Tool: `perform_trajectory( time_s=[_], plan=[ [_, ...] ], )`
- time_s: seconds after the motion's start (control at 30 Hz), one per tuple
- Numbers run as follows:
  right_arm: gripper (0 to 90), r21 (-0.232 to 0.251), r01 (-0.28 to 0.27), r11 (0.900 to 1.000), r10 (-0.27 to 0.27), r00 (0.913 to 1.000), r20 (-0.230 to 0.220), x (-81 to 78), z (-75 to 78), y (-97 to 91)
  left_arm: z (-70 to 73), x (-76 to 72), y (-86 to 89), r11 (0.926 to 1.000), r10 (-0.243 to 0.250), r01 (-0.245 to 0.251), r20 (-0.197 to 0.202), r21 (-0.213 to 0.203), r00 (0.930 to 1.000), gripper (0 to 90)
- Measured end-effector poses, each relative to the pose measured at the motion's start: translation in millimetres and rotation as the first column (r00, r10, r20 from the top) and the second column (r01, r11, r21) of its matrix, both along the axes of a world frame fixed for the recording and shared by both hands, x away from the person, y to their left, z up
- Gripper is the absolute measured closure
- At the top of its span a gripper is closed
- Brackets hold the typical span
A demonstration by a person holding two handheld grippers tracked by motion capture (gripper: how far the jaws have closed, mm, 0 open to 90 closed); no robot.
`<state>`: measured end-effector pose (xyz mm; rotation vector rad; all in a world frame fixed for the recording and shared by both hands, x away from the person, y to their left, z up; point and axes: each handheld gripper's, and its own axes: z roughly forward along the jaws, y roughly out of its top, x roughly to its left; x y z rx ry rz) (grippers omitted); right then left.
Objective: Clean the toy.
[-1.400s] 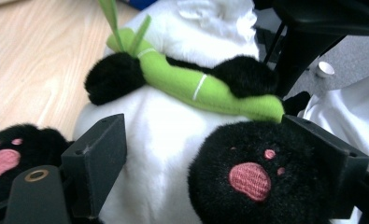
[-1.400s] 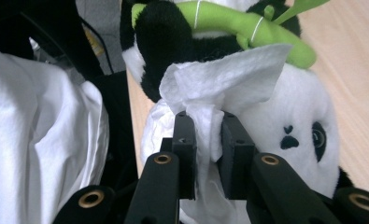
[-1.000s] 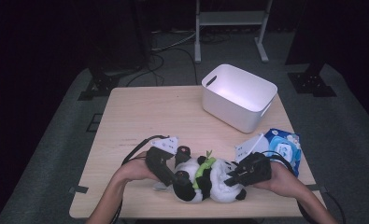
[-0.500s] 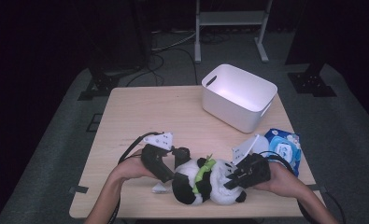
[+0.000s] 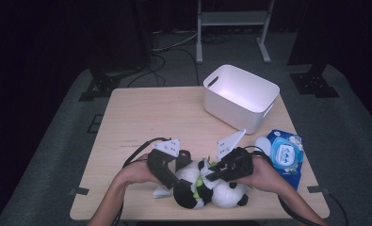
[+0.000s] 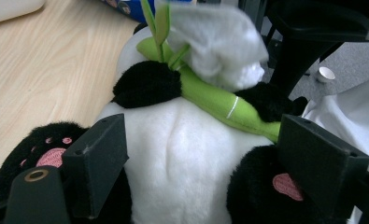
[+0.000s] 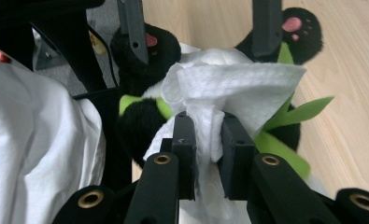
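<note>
A black-and-white panda plush [image 5: 195, 193] with a green bamboo stalk [image 6: 210, 98] lies near the table's front edge. My left gripper [image 5: 176, 182] comes in from the left. Its two jaws press on either side of the panda's white belly [image 6: 173, 186], so it is shut on the toy. From the right, my right gripper [image 5: 209, 175] is shut on a bunched white wipe [image 7: 238, 88]. The wipe rests against the panda's upper body, above the bamboo. The same wipe [image 6: 215, 42] appears blurred beyond the panda in the left gripper view.
A white plastic bin [image 5: 240, 96] stands at the back right of the wooden table [image 5: 146, 122]. A blue pack of wipes [image 5: 282, 157] lies at the right edge, just beside the right hand. A small white sheet [image 5: 161, 192] pokes out under the panda's left side.
My right gripper has moved left with the wipe, from beside the blue pack onto the panda. The left gripper has stayed on the panda with only a small shift.
</note>
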<state>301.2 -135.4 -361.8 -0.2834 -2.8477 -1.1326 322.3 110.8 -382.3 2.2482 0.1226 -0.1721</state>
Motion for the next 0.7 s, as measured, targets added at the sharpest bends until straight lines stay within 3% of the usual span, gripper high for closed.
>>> perform_trajectory(
  time_s=[0.2,0.43,0.7],
  plan=[
    [77.3,-0.066,-0.002,0.9978,0.003,0.9999,0.015,-0.7,-4.7,1.9,0.1,0.8,1.2,1.0000,0.005,-0.005,-0.005,0.001,1.0000,15.6],
    [77.3,-0.042,0.032,0.9986,-0.033,0.9995,-0.002,-2.5,-6.2,-18.3,2.1,1.4,-0.3,0.9999,0.008,-0.008,-0.004,-0.012,1.0000,15.6],
    [77.3,-0.067,0.015,0.9977,-0.016,0.9998,-0.010,-4.9,-12.4,-12.9,6.7,5.9,7.9,0.9979,0.056,-0.055,0.029,-0.035,0.9980,15.8]
  ],
)
